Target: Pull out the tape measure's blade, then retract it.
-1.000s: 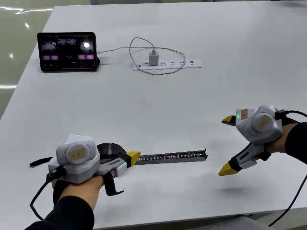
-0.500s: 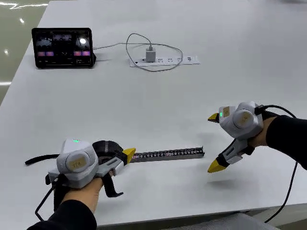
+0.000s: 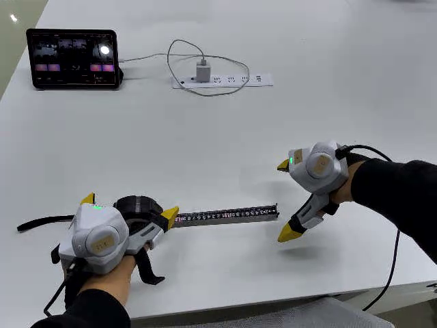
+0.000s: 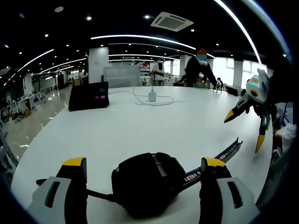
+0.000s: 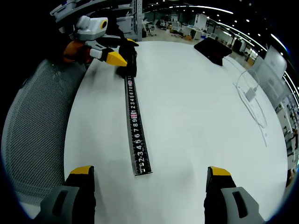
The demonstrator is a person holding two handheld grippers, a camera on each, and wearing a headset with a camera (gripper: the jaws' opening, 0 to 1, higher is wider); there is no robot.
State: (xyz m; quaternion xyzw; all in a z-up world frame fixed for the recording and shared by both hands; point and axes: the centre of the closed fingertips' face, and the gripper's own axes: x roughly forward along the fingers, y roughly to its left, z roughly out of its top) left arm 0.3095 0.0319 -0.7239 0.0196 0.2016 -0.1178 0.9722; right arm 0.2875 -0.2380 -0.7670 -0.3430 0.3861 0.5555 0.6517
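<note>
Head view has the tape measure lying near the front edge of the white bench [image 3: 225, 137], its black case [image 4: 147, 184] to the left and its blade [image 3: 225, 216] drawn out flat to the right. The left hand-held gripper [image 3: 128, 206] straddles the case with its jaws apart, a gap showing on each side in the left gripper view. I judge it is placed there to steady the case while the blade is worked. The right hand-held gripper [image 3: 285, 200] hovers above the bench just beside the blade's free end [image 5: 142, 172], jaws wide and holding nothing. The right gripper view looks straight down the numbered strip, which suggests it is lined up on the tip. The bench top is smooth, pale and matte, so the blade should slide on it easily. Far back stand a tablet [image 3: 72, 58] and a power strip [image 3: 225, 80] with a charger [image 3: 203, 71] and looping cable [image 3: 179, 58], well apart from the work. Beyond is an open hall with ceiling light strips, where people [image 4: 201, 65] stand.
</note>
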